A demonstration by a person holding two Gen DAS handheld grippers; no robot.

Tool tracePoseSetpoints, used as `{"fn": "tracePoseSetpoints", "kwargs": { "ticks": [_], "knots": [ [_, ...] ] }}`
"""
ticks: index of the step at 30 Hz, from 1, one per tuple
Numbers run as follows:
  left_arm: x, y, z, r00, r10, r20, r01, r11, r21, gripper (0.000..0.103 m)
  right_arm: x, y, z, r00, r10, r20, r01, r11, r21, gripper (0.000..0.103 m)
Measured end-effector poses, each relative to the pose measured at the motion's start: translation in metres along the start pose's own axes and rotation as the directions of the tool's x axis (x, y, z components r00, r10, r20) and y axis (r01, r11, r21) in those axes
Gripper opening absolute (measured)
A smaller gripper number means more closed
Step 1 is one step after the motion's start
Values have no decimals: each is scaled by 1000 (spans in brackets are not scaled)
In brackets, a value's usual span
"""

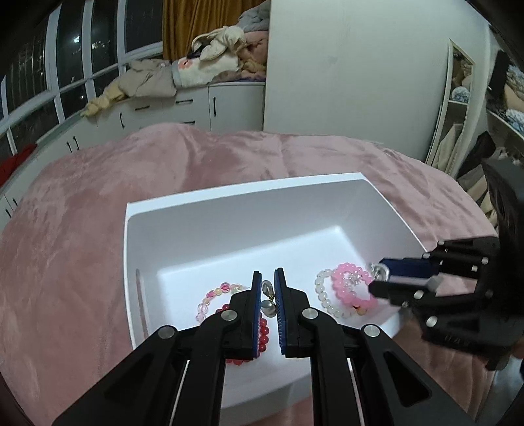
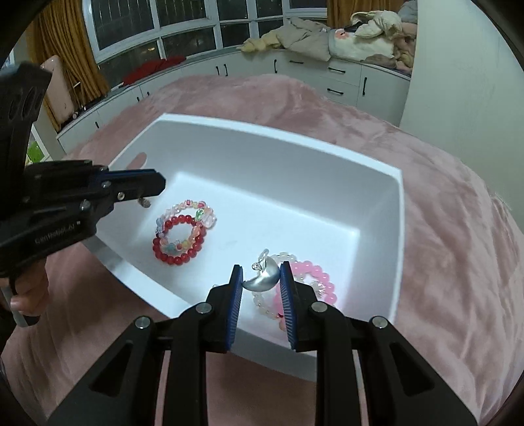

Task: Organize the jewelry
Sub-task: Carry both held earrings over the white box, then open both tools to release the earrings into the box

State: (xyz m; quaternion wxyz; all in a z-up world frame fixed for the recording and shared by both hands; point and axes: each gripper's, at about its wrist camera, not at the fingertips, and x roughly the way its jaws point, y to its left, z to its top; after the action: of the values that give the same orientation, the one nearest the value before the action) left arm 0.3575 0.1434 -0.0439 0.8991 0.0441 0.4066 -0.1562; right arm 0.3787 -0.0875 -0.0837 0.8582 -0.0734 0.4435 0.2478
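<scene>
Earrings: left gripper point(image 1: 269, 288) pinches one point(image 1: 268, 303), right gripper point(image 2: 261, 277) clamps silver crescent point(image 2: 263, 278).

Cool indoor light falls from above, since the windows point(image 2: 183, 29) are dark, and it glares brightly off the floor of the white plastic box point(image 2: 271, 183). Both fisheye views bend straight lines and darken at the corners. The pink plush blanket point(image 1: 82, 229) smears softly with motion blur.
</scene>
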Motion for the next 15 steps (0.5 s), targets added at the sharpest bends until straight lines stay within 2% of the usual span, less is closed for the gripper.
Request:
{"fn": "tracePoseSetpoints", "kwargs": {
  "ticks": [6, 7, 8, 9, 10, 12, 15],
  "knots": [
    [12, 6, -10, 999, 2, -43, -3, 1000, -12, 15, 11, -1, -3, 999, 23, 24, -25, 997, 68, 25],
    [13, 4, -12, 999, 13, -48, -13, 1000, 1, 23, 10, 0, -3, 999, 21, 31, -23, 997, 67, 31],
    [12, 4, -13, 999, 23, -46, -23, 1000, 4, 40, 9, 0, -3, 999, 19, 35, -21, 998, 66, 39],
    [10, 3, -14, 999, 34, -33, -34, 999, 5, 45, 7, 0, -3, 999, 13, 39, -16, 998, 66, 59],
    [9, 3, -13, 999, 40, -24, -40, 999, 0, 48, 4, -1, -3, 999, 8, 50, -11, 998, 67, 71],
    [7, 4, -11, 999, 38, -18, -39, 999, -19, 50, -2, 0, -4, 997, 27, 67, -31, 998, 57, 76],
    [-5, 4, -9, 998, 67, 20, -66, 997, -31, 55, -18, 2, -6, 994, 26, 107, -30, 999, 31, 95]
  ]
}}
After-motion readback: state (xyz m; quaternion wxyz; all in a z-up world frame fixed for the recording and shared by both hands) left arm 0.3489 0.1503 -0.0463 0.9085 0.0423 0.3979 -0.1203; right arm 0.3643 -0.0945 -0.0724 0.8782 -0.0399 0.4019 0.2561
